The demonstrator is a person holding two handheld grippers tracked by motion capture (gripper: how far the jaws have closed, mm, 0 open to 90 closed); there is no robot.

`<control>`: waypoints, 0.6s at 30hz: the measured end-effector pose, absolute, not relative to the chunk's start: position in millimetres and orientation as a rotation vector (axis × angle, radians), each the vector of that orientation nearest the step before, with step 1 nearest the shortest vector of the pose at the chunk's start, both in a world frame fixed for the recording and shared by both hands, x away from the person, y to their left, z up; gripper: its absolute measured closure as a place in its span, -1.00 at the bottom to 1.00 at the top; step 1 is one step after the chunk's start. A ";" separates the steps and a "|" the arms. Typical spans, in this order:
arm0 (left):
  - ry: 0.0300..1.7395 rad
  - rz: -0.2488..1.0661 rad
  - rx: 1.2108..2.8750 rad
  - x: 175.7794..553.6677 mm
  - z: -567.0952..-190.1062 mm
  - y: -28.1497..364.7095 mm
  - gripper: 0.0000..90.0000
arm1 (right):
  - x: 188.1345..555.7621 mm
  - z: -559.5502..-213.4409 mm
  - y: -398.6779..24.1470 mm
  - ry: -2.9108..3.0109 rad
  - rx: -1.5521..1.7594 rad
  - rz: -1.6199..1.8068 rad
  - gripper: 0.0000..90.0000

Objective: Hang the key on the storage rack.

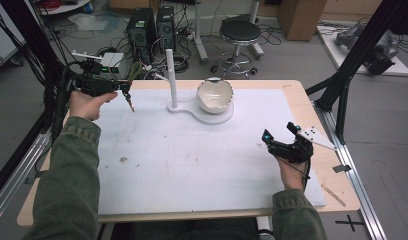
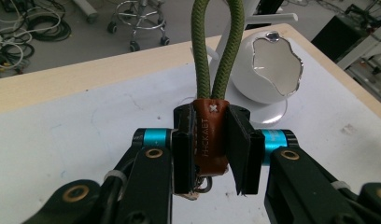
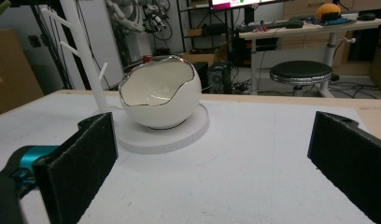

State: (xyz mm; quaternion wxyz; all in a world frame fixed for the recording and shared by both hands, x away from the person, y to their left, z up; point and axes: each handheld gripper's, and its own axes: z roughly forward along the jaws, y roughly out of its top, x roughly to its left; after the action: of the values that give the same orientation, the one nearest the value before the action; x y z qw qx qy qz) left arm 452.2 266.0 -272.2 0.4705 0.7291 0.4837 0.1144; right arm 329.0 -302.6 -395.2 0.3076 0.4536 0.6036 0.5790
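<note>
My left gripper (image 1: pixel 124 90) hovers over the table's far left corner, shut on a brown leather key fob (image 2: pixel 209 140). The fob's green cord loop (image 2: pixel 216 46) sticks out past the jaws, and a small metal ring hangs below it. A white eggshell-shaped bowl (image 1: pixel 215 95) with a silver rim rests on a round white base (image 1: pixel 212 118) beside a white pegged post (image 1: pixel 170 75). The bowl (image 3: pixel 160 93) looks empty. My right gripper (image 1: pixel 280 132) rests near the table's right edge, open wide, with nothing between its pads (image 3: pixel 81 163).
A white mat (image 1: pixel 192 160) covers the wooden table (image 1: pixel 337 190). Black frame struts (image 1: pixel 352 60) rise at the right and left. Behind the table stand a stool (image 1: pixel 239 32), computer towers (image 1: pixel 142 27) and a cardboard box (image 1: pixel 302 17).
</note>
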 end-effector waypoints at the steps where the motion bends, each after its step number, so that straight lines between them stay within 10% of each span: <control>1: 1.186 0.279 1.784 453.3 -273.0 265.8 0.61 | 329.1 -395.1 -302.9 1.597 1.197 1.533 -0.99; 18: 1.203 0.247 1.743 469.8 -289.4 257.1 0.61 | 327.4 -395.1 -303.6 1.597 1.202 1.524 -0.99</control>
State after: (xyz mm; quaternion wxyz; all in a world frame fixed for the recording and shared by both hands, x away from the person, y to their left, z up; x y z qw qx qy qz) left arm 469.8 257.1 -289.4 0.4836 0.7156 0.4938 0.1012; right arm 327.4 -303.6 -395.1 0.3088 0.4546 0.6043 0.5768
